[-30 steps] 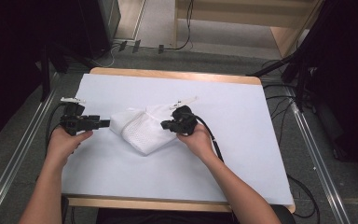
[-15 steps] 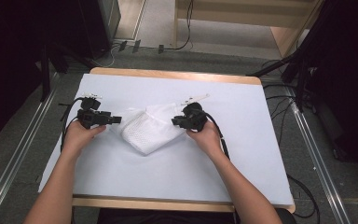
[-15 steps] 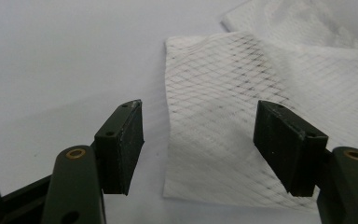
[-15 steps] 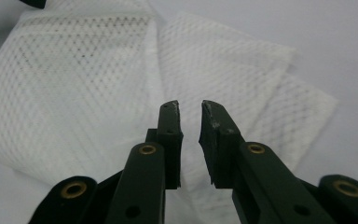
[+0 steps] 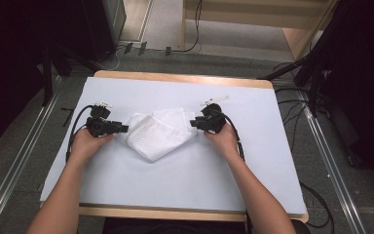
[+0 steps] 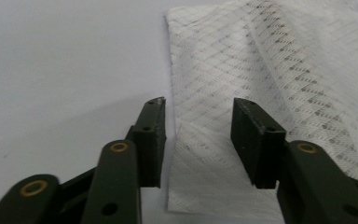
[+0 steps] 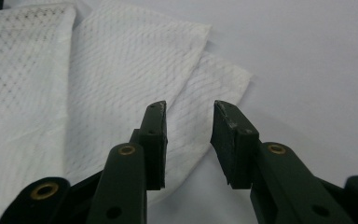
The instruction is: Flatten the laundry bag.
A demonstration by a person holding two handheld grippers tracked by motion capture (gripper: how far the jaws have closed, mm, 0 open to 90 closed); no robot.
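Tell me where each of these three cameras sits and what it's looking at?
High view: above the table, looking forward and down; both forearms, left tool, right tool.
Left gripper view: rides the left tool, facing the cloth's edge.
Right gripper view: rides the right tool, facing the cloth's corner.
All share the white cloth.

A wooden-edged table under a pale sheet; grey floor beyond; light wooden furniture behind.

Folded white cloth between left gripper, right gripper.
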